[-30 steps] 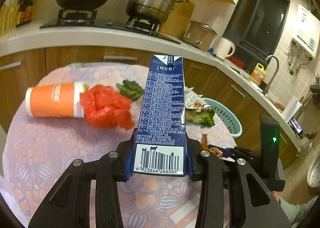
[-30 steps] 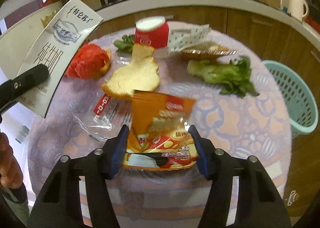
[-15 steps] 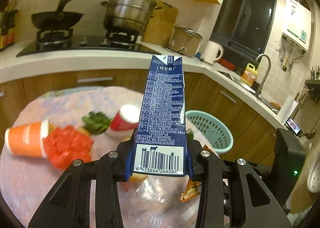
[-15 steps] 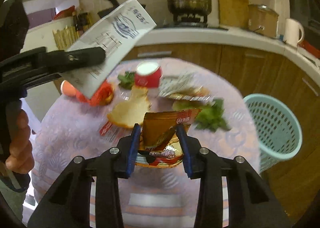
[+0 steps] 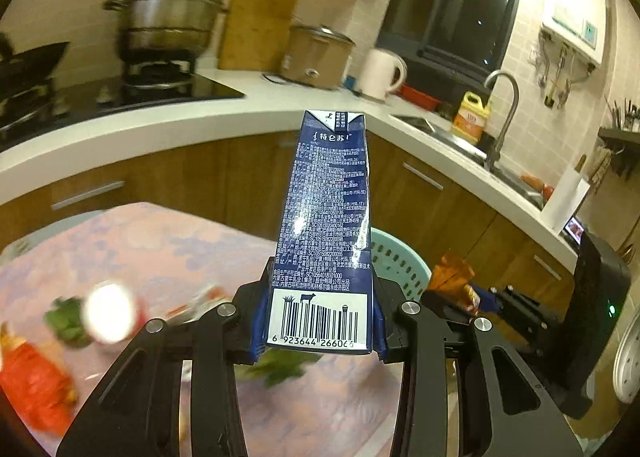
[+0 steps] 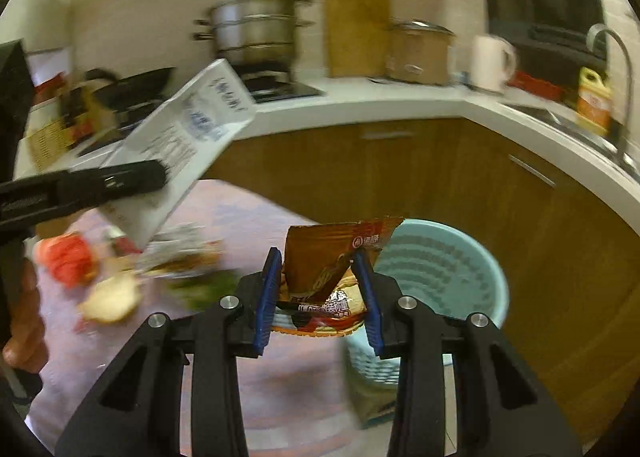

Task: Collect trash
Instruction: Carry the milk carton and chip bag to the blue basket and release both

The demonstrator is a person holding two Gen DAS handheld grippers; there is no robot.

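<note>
The left gripper (image 5: 320, 321) clamps a tall, glossy navy carton (image 5: 326, 217) at frame centre. The right gripper (image 6: 319, 297) pinches a crinkled orange foil wrapper (image 6: 332, 269) before a round, perforated pale-blue plastic basket (image 6: 448, 257) at lower right.

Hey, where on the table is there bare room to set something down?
Free: the tablecloth's near edge, between the bread slice and the basket. Also its far corner toward the cabinets. Crowded: the left-middle, around the red bag and greens.

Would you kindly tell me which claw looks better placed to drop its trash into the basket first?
Probably the right claw: its snack wrapper already sits against the teal basket, while the left claw holds the milk carton farther back over the table.
</note>
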